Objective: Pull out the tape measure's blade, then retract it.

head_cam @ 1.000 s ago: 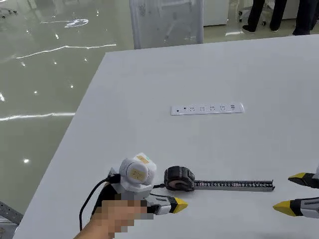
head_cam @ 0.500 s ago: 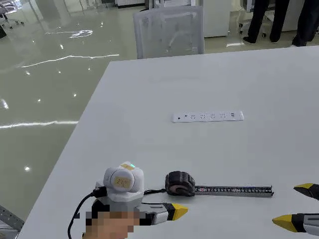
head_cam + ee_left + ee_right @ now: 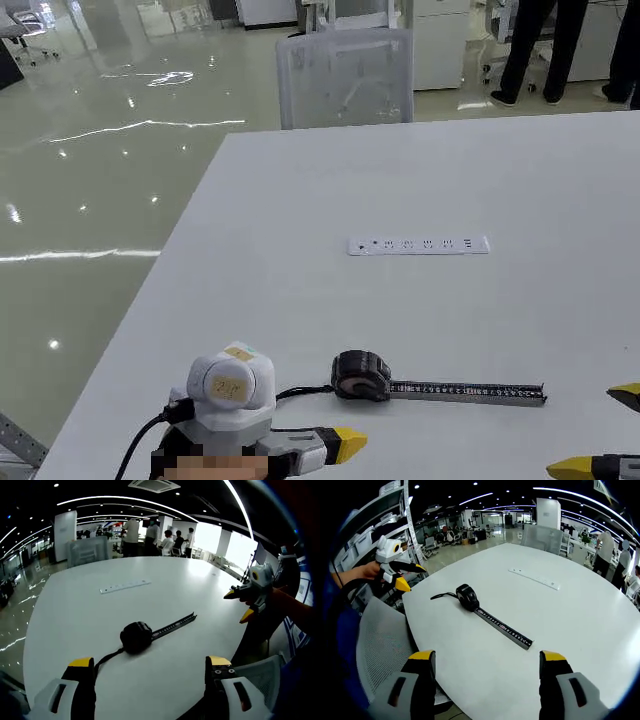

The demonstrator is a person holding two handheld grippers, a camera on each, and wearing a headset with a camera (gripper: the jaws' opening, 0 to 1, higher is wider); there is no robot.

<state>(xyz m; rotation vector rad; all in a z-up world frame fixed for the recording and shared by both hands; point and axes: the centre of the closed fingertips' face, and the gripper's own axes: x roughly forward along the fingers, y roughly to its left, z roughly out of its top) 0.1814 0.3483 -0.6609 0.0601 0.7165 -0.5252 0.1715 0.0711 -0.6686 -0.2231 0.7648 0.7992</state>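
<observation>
A black tape measure (image 3: 361,375) lies on the white table (image 3: 300,300) near its front edge. Its blade (image 3: 468,392) is pulled out to the right and rests flat. My left gripper (image 3: 345,441) is just in front of the case, apart from it. In the left gripper view the jaws (image 3: 149,662) stand open, with the case (image 3: 136,636) ahead of them. My right gripper (image 3: 603,430) hangs open beyond the blade's end, touching nothing. In the right gripper view its open jaws (image 3: 487,655) face the blade (image 3: 502,627) and case (image 3: 467,596).
A white power strip (image 3: 418,244) lies mid-table, past the tape. A grey mesh chair (image 3: 345,75) stands at the table's far edge, and people stand behind it. The table's left edge drops to a glossy floor (image 3: 90,200). Another chair (image 3: 380,645) is near the right gripper.
The head camera has tilted, so the whole scene sits lower. Both grippers have drawn back a little from the tape measure. The blade stays out at the same length.
</observation>
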